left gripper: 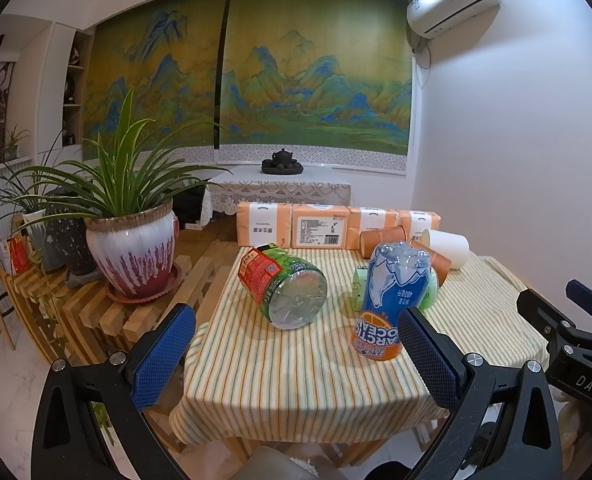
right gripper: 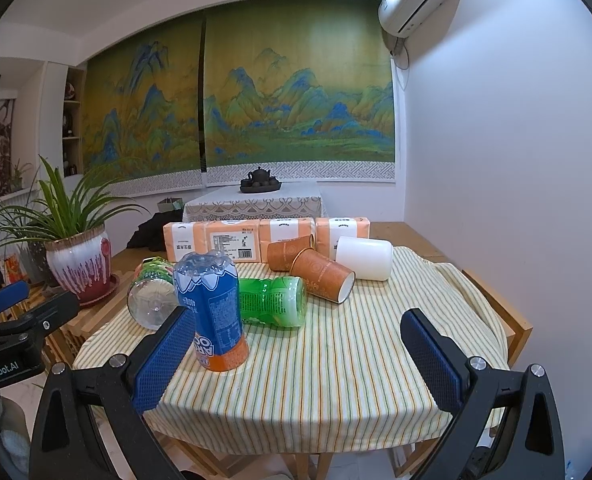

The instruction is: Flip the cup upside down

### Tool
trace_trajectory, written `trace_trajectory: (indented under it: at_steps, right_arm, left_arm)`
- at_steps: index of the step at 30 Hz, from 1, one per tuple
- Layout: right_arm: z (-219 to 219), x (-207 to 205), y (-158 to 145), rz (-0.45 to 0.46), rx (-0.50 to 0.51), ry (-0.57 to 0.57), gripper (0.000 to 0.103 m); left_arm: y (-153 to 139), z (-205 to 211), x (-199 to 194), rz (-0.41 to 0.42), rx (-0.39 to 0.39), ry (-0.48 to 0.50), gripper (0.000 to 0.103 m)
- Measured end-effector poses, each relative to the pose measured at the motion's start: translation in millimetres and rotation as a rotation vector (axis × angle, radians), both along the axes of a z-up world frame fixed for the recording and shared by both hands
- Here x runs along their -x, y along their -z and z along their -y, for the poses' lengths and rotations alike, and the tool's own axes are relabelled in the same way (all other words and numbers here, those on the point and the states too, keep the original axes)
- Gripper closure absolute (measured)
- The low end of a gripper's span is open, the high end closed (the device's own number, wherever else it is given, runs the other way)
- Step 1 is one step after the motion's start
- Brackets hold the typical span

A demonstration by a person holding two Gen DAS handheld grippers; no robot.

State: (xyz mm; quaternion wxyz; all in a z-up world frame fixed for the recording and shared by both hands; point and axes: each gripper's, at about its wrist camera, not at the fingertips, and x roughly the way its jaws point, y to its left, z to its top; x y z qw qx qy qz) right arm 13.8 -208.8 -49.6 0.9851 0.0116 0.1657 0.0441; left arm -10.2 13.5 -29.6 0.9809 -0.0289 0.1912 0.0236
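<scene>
Both grippers, left (left gripper: 296, 354) and right (right gripper: 298, 356), hang wide apart and empty at the bottom of their frames, above the striped yellow tablecloth (right gripper: 336, 360). At centre left, a blue-and-orange plastic bottle (right gripper: 211, 312) stands inverted. Beyond it, at mid-frame, two orange paper cups (right gripper: 322, 276) and a white cylindrical cup (right gripper: 364, 258) lie on their sides before peach tissue packs (right gripper: 231, 240).

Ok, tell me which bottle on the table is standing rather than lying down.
The blue and orange bottle, standing upside down on its cap end. The red-labelled clear bottle and the green bottle both lie on their sides behind it.
</scene>
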Motion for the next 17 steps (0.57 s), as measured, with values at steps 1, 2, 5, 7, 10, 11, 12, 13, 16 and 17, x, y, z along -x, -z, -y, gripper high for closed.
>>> trace_trajectory:
  at_steps: [1,2,5,7,10,11,12,13,16,17]
  right_arm:
    - [0.0,0.2,0.2,0.000,0.000,0.000,0.002]
    - [-0.1,-0.2,-0.1,0.000,0.000,0.000,0.002]
    - [0.1,-1.6,1.9,-0.005,-0.001,0.000,0.002]
    - [0.0,-2.4,2.0,-0.006,0.001,-0.002,0.002]
    - [0.2,-3.6,2.5,-0.007,0.001,-0.003,0.002]
    - [0.1,-3.5,2.6,-0.007,0.002,-0.002,0.002]
    - [0.1,-3.5,2.6,-0.007,0.002,-0.002,0.002]
    - [0.1,-3.6,2.5,-0.008,0.001,-0.002,0.002]
    - [0.2,-8.4,5.4,-0.017,0.003,-0.004,0.002]
    - [0.6,-11.6,6.1,-0.022,0.002,-0.007,0.002]
  left_arm:
    - [0.0,0.0,-0.8,-0.001,0.001,-0.001,0.001]
    - [0.1,-0.1,-1.1,-0.002,0.002,-0.002,0.001]
    - [0.8,-1.2,-2.2,-0.002,0.005,-0.003,0.001]
    - [0.8,-1.6,-3.7,-0.004,0.006,-0.003,0.001]
    - [1.3,-2.7,-4.2,-0.006,0.009,-0.004,0.001]
    - [1.5,-2.8,-4.5,-0.006,0.009,-0.004,0.001]
    - [1.8,-3.0,-5.2,-0.006,0.009,-0.005,0.001]
    - [2.3,-3.4,-5.8,-0.006,0.007,-0.007,0.001]
    - [4.4,-4.1,-7.7,-0.010,0.002,-0.007,0.001]
    - [4.8,-3.9,-7.8,-0.010,0.000,-0.010,0.001]
